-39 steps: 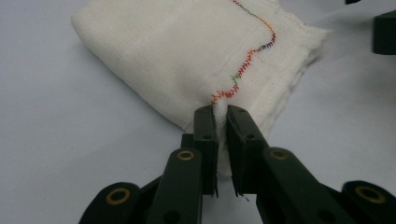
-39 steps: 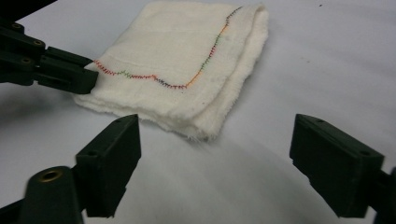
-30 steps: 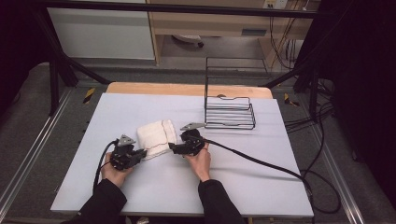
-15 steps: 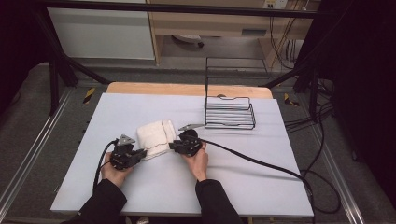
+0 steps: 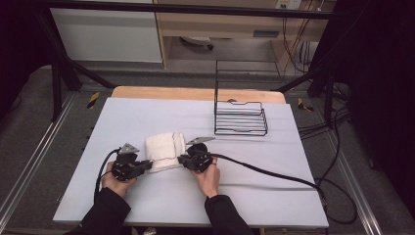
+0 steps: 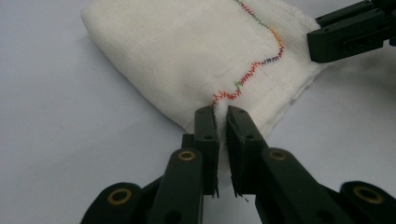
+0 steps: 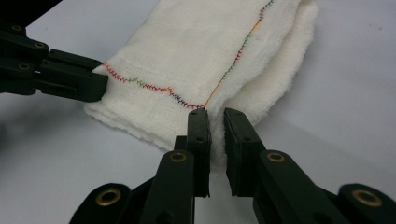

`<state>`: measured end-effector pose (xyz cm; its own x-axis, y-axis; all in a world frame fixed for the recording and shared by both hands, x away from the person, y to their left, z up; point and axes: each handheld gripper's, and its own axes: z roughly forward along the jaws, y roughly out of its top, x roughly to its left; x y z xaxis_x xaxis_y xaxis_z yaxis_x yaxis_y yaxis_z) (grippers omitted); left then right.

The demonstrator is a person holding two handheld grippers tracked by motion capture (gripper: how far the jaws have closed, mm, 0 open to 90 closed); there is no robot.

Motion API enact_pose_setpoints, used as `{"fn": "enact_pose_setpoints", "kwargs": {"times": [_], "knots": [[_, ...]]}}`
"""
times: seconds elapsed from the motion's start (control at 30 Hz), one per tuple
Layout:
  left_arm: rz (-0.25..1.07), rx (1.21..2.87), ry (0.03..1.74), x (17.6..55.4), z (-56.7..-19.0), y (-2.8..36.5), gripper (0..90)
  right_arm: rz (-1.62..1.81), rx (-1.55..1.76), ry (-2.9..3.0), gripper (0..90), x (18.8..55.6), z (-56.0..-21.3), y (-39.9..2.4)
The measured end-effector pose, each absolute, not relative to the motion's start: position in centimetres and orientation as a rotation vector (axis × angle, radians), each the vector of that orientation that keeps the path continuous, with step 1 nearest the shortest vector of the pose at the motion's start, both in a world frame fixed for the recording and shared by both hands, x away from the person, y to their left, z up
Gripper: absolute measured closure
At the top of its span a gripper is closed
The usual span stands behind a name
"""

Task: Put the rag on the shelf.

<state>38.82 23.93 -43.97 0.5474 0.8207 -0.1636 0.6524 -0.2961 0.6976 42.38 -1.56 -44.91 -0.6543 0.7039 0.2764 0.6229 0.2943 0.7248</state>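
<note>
A folded white cloth (image 5: 164, 148) with a multicoloured stitched seam lies flat on the pale grey table (image 5: 147, 112). My left gripper (image 5: 147, 164) is shut on the cloth's near left corner; a thin fold of cloth (image 6: 196, 51) is pinched between its jaws (image 6: 222, 113). My right gripper (image 5: 181, 159) grips the near right corner (image 7: 215, 114), and its jaws have just been closing with the cloth edge (image 7: 187, 60) between them. Each gripper view also shows the other gripper holding its corner: the right gripper (image 6: 327, 39) and the left gripper (image 7: 70, 79).
A black wire rack (image 5: 241, 120) with a tall back frame stands at the back right of the table. The right gripper's thick cable (image 5: 274, 174) runs across the table to the right edge. A wooden strip (image 5: 195, 94) borders the far side.
The right gripper has shifted slightly toward the cloth's near right corner and its jaws have closed on it. The left gripper and the cloth have stayed where they were.
</note>
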Motion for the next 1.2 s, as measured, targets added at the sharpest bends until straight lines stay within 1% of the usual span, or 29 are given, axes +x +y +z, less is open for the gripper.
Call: {"fn": "enact_pose_setpoints", "kwargs": {"times": [0.13,0.3,0.33,0.37,0.4,0.47,0.5,0.53,0.57,0.6,0.63,0.67,0.7,0.73,0.83,0.87,0.9,0.97,1.1,1.2], "knots": [[0.29,2.073,1.16,37.5,-43.9,23.9,82.1,1.297,1.254,2.452,80.9,41.4,-45.0,-1.5],[0.331,2.09,1.154,37.0,-44.0,23.9,78.0,1.305,1.222,2.449,77.9,40.7,-45.5,-1.6],[0.34,2.089,1.158,37.0,-44.0,23.9,71.4,1.312,1.212,2.445,71.8,40.7,-45.6,-1.8],[0.349,2.086,1.158,36.9,-44.0,23.9,71.4,1.312,1.212,2.445,71.8,40.7,-45.6,-1.8],[0.357,2.08,1.154,36.9,-43.8,24.1,68.2,1.316,1.206,2.444,68.3,40.6,-45.5,-1.9],[0.365,2.047,1.147,36.9,-43.3,24.3,61.3,1.334,1.193,2.425,57.1,40.6,-45.3,-2.3],[0.374,2.033,1.146,37.0,-43.0,24.5,56.6,1.336,1.18,2.426,54.9,40.5,-45.1,-2.6],[0.39,2.024,1.14,37.1,-42.7,24.7,47.6,1.348,1.136,2.408,44.4,40.5,-44.9,-3.0],[0.402,2.016,1.135,37.2,-42.4,24.9,43.7,1.349,1.133,2.409,42.4,40.5,-44.8,-3.2],[0.413,1.999,1.134,37.4,-42.2,25.0,43.7,1.349,1.133,2.409,42.4,40.5,-44.8,-3.2],[0.42,1.992,1.137,37.8,-41.9,25.2,36.1,1.361,1.107,2.407,33.3,40.4,-44.5,-3.7],[0.425,1.995,1.142,38.1,-41.8,25.4,33.6,1.365,1.099,2.399,29.3,40.4,-44.4,-3.9],[0.426,1.987,1.153,38.5,-41.7,25.5,33.6,1.365,1.099,2.399,29.3,40.4,-44.4,-3.9],[0.414,1.98,1.166,39.0,-41.7,25.7,30.7,1.361,1.089,2.398,27.4,40.4,-44.2,-4.1],[0.381,1.974,1.202,40.5,-41.9,25.9,21.6,1.367,1.06,2.396,15.7,40.3,-43.8,-4.5],[0.377,1.974,1.215,41.0,-42.0,25.9,18.5,1.371,1.06,2.406,14.7,40.4,-43.6,-4.8],[0.383,1.984,1.216,41.3,-42.0,25.9,17.0,1.378,1.066,2.403,10.7,40.3,-43.6,-5.0],[0.4,1.997,1.23,42.1,-42.1,25.8,16.7,1.382,1.075,2.401,9.5,40.3,-43.6,-5.1],[0.397,1.972,1.258,43.6,-42.5,25.8,16.5,1.357,1.07,2.42,5.3,40.3,-43.8,-5.6],[0.416,1.968,1.287,44.5,-42.8,25.7,23.3,1.342,1.065,2.433,5.0,40.2,-44.0,-5.8]]}}
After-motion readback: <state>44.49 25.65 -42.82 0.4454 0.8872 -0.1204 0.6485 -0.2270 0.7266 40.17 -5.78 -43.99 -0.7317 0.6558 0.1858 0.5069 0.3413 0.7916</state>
